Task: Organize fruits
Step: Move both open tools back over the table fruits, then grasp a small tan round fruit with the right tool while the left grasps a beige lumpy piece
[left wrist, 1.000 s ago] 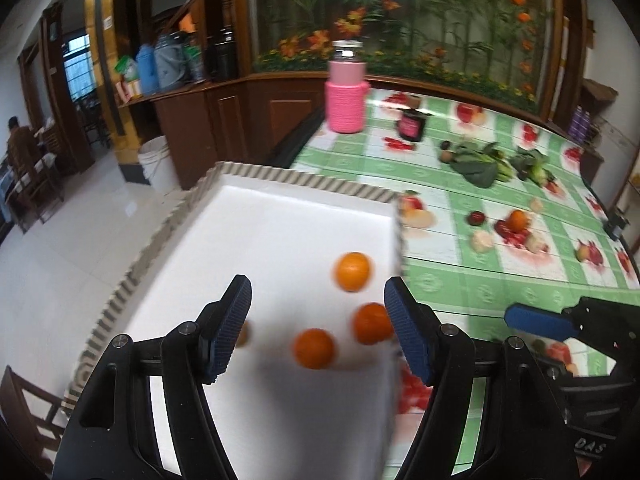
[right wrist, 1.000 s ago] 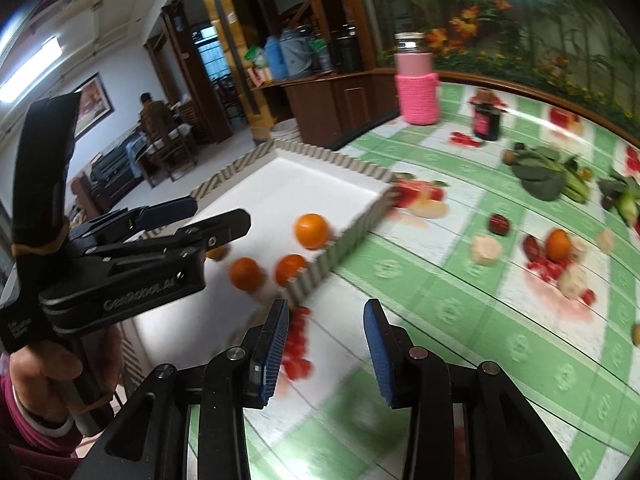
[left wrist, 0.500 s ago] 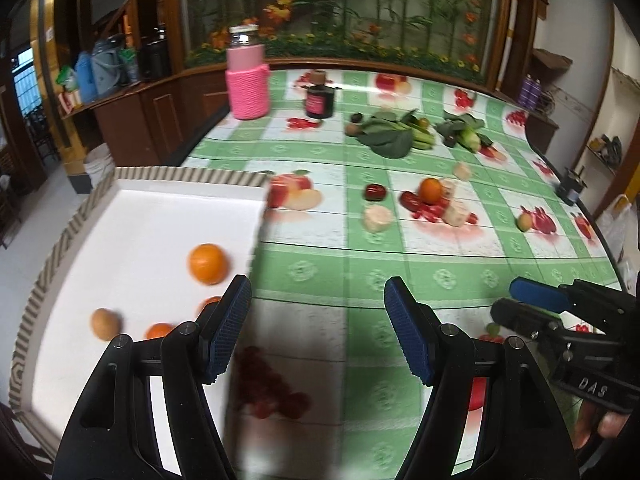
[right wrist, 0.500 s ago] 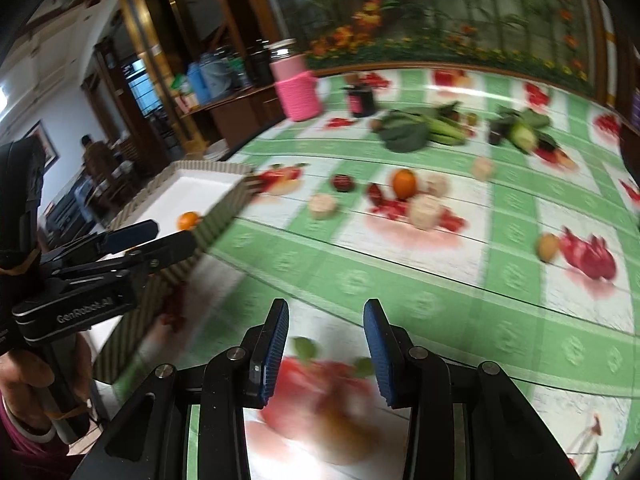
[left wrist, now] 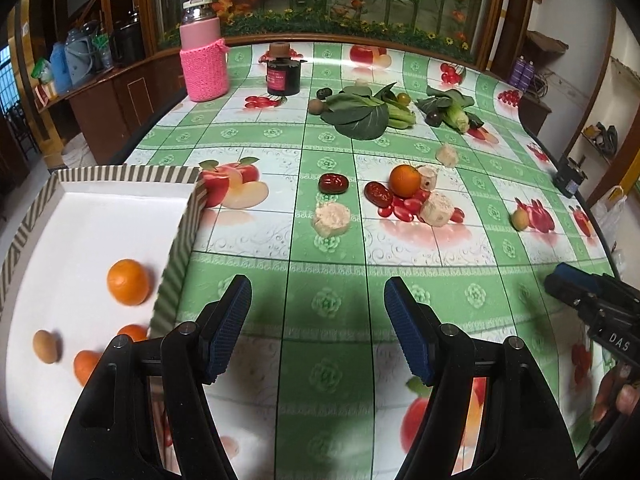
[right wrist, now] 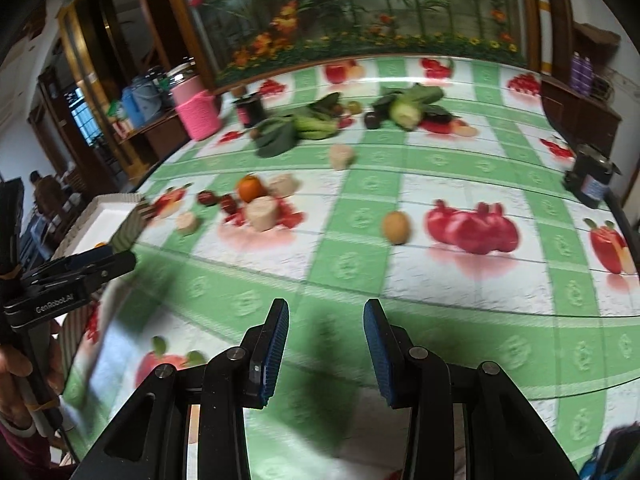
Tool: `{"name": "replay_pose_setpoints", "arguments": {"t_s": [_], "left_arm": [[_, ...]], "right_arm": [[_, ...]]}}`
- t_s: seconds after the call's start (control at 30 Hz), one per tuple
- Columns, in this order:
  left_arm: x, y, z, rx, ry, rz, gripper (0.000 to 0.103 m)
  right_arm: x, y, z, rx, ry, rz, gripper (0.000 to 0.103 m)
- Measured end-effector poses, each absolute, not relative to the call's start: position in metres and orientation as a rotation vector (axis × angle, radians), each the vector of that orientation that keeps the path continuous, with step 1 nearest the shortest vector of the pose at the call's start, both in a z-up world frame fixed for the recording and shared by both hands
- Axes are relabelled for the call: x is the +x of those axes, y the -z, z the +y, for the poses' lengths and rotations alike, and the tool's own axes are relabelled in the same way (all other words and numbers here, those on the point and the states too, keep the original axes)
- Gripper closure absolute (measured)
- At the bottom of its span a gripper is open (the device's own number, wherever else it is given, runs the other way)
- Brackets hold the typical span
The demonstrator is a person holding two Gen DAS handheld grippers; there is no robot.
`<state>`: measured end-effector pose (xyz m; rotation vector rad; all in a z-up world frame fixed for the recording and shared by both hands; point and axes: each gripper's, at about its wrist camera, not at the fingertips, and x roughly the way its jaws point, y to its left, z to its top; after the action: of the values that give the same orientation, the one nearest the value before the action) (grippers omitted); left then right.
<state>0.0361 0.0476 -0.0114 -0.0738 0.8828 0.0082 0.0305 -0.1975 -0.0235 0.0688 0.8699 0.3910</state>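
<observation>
Green-and-white checked oilcloth printed with fruit covers the bench (left wrist: 332, 264), and both tools hang above it. On the left gripper (left wrist: 318, 328) the jaws stand wide apart with nothing between them; on the right gripper (right wrist: 325, 352) they are also apart and empty. Left of the left jaws sits the striped-walled white tray (left wrist: 182, 224), holding three oranges (left wrist: 128, 282) and one small brown fruit (left wrist: 45, 346). Ahead of both pairs of jaws lies one loose orange (left wrist: 405, 180), touching a pale chunk, with two dark red dates (left wrist: 333, 183) beside it. One yellowish fruit (right wrist: 396, 227) lies ahead of the right jaws, slightly right. A second ago the left jaws were over the tray; now they hang over bare cloth to its right.
</observation>
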Motion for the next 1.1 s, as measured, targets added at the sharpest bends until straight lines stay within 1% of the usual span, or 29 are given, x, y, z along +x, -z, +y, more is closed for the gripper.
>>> {"name": "replay_pose_setpoints", "arguments": {"t_s": [0.13, 0.37, 0.53, 0.57, 0.6, 0.7, 0.9, 0.93, 0.97, 1.07, 1.1], "left_arm": [[0.047, 0.014, 0.047, -0.076, -0.013, 0.892, 0.033], [0.063, 0.020, 0.049, -0.100, -0.022, 0.918, 0.033], [0.074, 0.025, 0.047, -0.100, -0.032, 0.930, 0.033], [0.077, 0.027, 0.046, -0.101, -0.033, 0.932, 0.033], [0.079, 0.028, 0.046, -0.103, -0.036, 0.934, 0.033], [0.087, 0.032, 0.045, -0.101, -0.044, 0.942, 0.033], [0.103, 0.039, 0.043, -0.096, -0.054, 0.936, 0.034], [0.105, 0.041, 0.043, -0.097, -0.054, 0.933, 0.035], [0.106, 0.043, 0.043, -0.097, -0.053, 0.931, 0.044], [0.107, 0.047, 0.044, -0.077, -0.059, 0.922, 0.065], [0.107, 0.047, 0.044, -0.075, -0.063, 0.920, 0.068]], "right_arm": [[0.049, 0.024, -0.210, 0.075, -0.341, 0.870, 0.065], [0.088, 0.032, -0.202, -0.021, -0.285, 0.889, 0.065], [0.108, 0.041, -0.204, 0.009, -0.296, 0.907, 0.065], [0.111, 0.042, -0.204, 0.022, -0.320, 0.904, 0.066], [0.112, 0.042, -0.203, 0.024, -0.331, 0.902, 0.070], [0.112, 0.046, -0.198, -0.009, -0.326, 0.900, 0.076], [0.110, 0.046, -0.198, -0.016, -0.331, 0.891, 0.078], [0.110, 0.046, -0.197, -0.020, -0.331, 0.890, 0.078], [0.110, 0.046, -0.197, -0.023, -0.331, 0.890, 0.078], [0.109, 0.046, -0.198, -0.023, -0.332, 0.885, 0.079], [0.109, 0.046, -0.198, -0.023, -0.332, 0.884, 0.079]]}}
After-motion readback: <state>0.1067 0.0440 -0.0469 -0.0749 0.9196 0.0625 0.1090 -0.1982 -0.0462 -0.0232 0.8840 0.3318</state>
